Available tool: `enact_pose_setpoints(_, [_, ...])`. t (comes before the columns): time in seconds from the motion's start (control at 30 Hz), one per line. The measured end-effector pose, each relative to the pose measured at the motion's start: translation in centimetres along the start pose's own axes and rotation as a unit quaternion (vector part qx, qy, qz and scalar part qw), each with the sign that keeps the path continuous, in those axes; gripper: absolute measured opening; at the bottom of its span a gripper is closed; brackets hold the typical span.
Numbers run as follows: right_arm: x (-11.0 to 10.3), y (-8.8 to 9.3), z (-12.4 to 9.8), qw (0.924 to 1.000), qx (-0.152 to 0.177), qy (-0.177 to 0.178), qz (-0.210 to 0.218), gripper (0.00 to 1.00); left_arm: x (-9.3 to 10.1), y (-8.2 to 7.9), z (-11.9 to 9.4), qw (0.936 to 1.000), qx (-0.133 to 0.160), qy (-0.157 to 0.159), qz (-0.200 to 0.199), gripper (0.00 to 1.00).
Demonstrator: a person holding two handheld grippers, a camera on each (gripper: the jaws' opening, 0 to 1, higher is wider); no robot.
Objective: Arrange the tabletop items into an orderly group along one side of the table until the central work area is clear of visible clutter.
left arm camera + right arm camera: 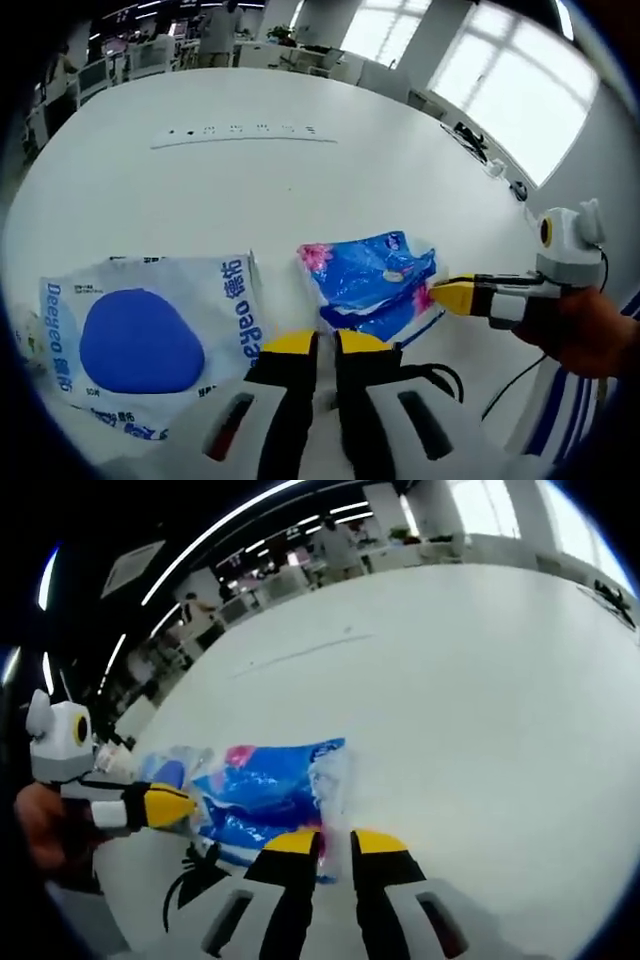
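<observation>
A blue tissue pack (368,280) printed with pink flowers lies on the white table (250,190). My left gripper (327,344) has its jaws nearly together at the pack's near edge, apparently pinching the wrapper. The right gripper (448,295) comes in from the right, its yellow tip on the pack's far corner. In the right gripper view the blue pack (260,790) has a clear plastic flap running down between the jaws of my right gripper (337,844), which are shut on it. The left gripper (185,805) meets the pack's other end there. A white pack with a blue oval (150,335) lies just left of the blue pack.
A long white power strip (240,132) lies across the far middle of the table. Small dark items (495,165) sit at the far right edge under bright windows. Desks, chairs and a person (215,30) stand beyond the table. A hand (585,335) holds the right gripper.
</observation>
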State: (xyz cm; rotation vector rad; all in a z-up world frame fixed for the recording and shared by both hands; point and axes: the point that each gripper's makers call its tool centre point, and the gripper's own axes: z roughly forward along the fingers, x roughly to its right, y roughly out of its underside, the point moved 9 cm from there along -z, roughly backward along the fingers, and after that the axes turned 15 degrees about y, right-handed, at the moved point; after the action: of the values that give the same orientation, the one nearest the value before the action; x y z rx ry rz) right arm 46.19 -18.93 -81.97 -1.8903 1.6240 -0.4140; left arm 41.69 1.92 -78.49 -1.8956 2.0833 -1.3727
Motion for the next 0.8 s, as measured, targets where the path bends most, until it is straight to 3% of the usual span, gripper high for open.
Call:
enact_pose_setpoints(0.17, [-0.4, 0.0, -1.6, 0.9999, 0.009, 0.002, 0.007, 0.15, 0.0, -0.1, -0.6, 0.9999, 0.008, -0.008, 0.006, 0.1])
enact_pose_setpoints(0.5, [0.1, 0.7, -2.1, 0.9998, 0.013, 0.012, 0.012, 0.18, 0.3, 0.5, -1.9, 0.9996, 0.028, -0.009, 0.006, 0.11])
enact_pose_setpoints(0.63, [-0.4, 1.7, -3.6, 0.9996, 0.017, 0.012, 0.02, 0.2, 0.6, 1.9, -2.5, 0.9991, 0.037, -0.008, -0.017, 0.1])
enact_pose_setpoints(0.67, [-0.6, 1.3, -3.1, 0.9996, 0.017, 0.012, 0.02, 0.19, 0.8, 2.3, -2.6, 0.999, 0.039, -0.008, -0.02, 0.1])
enact_pose_setpoints(0.8, [-0.7, 2.9, -3.9, 0.9996, 0.012, 0.014, 0.022, 0.19, 1.0, 3.8, -2.9, 0.9992, 0.035, -0.007, -0.021, 0.1])
